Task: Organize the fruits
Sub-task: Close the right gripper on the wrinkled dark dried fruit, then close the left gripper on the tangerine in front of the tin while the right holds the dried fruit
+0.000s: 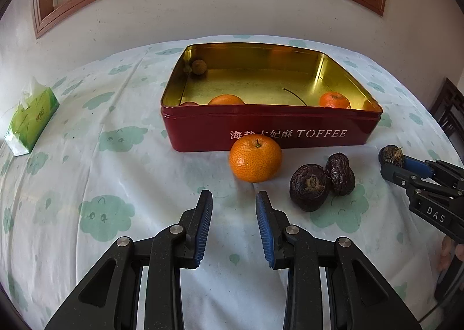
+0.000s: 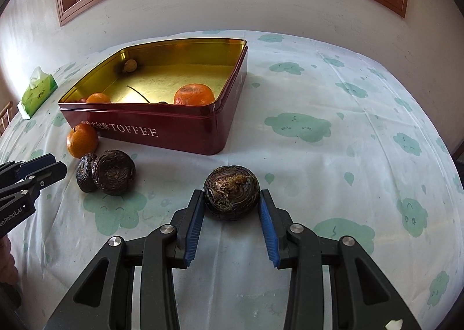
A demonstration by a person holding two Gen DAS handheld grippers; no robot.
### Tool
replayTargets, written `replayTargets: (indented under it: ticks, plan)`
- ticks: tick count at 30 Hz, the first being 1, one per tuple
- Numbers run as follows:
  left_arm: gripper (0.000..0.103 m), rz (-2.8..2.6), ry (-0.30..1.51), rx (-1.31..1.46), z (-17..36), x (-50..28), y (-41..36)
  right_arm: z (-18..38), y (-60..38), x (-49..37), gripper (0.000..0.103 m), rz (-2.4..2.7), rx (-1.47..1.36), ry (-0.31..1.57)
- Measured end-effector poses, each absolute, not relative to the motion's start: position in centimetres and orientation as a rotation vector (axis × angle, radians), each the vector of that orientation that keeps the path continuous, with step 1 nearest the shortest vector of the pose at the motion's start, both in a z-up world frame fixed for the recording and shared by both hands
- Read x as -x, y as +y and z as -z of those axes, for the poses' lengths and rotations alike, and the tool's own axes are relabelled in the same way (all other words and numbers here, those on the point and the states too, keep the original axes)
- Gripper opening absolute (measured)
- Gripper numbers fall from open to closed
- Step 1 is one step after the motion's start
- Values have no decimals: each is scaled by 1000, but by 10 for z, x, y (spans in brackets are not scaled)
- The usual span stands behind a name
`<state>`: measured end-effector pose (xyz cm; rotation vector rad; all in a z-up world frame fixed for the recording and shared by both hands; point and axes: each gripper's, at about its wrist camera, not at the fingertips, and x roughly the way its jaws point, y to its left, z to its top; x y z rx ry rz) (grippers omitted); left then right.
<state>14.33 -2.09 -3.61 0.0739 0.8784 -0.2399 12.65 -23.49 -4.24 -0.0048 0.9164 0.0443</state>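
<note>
A red TOFFEE tin (image 1: 269,129) stands open on the cloth. It holds two mandarins (image 1: 226,99) (image 1: 334,99) and a small brown longan (image 1: 199,66). One mandarin (image 1: 255,158) lies on the cloth against the tin's front wall, just ahead of my left gripper (image 1: 234,195). That gripper's jaws stand a narrow gap apart with nothing between them. Two dark water chestnuts (image 1: 310,186) (image 1: 340,174) lie to the mandarin's right. My right gripper (image 2: 231,193) is shut on a third water chestnut (image 2: 231,190), pressed on both sides by the blue pads.
A green tissue pack (image 1: 32,121) lies at the table's far left. The cloud-print tablecloth (image 2: 333,156) is bare to the right of the tin. A wall and a window run behind the table. Dark wooden furniture (image 1: 449,115) stands off the right edge.
</note>
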Motion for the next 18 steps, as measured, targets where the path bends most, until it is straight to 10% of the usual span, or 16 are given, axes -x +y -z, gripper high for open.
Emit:
replayTargets:
  ticks: [18]
  plan:
    - [36, 271, 880, -42, 42, -164, -34, 42, -234, -126, 36, -44, 6, 917]
